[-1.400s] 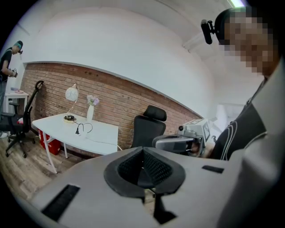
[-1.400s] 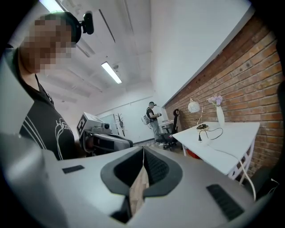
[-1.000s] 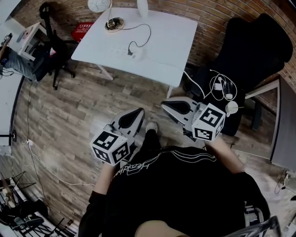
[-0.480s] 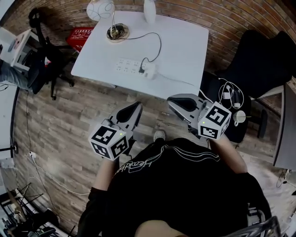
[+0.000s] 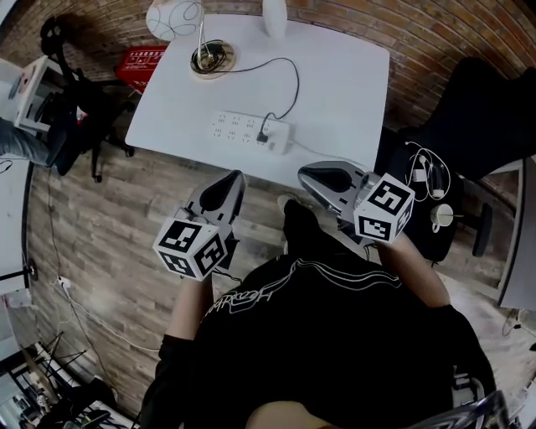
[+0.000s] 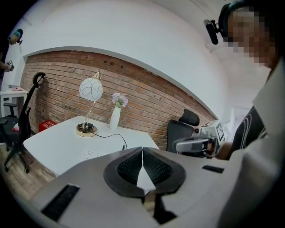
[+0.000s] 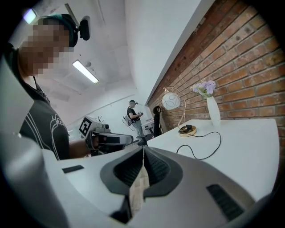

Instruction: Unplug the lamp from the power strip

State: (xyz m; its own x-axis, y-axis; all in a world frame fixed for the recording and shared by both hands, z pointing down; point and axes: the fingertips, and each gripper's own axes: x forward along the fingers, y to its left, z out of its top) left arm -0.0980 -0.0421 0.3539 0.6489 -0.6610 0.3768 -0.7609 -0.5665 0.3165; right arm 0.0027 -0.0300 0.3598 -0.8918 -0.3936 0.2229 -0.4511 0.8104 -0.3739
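A white power strip lies near the front edge of the white table. A black plug sits in it, and its black cord loops back to the lamp, which has a gold base and a white globe shade. The lamp also shows in the right gripper view. My left gripper hovers over the floor just short of the table's front edge, shut and empty. My right gripper is level with it to the right, also shut and empty.
A white vase with flowers stands at the back of the table by the brick wall. A black office chair with cables on its seat is at the right. Another black chair and a red box are at the left.
The person has stepped toward the table. Both grippers have come forward and now hover close to its front edge, still shut.
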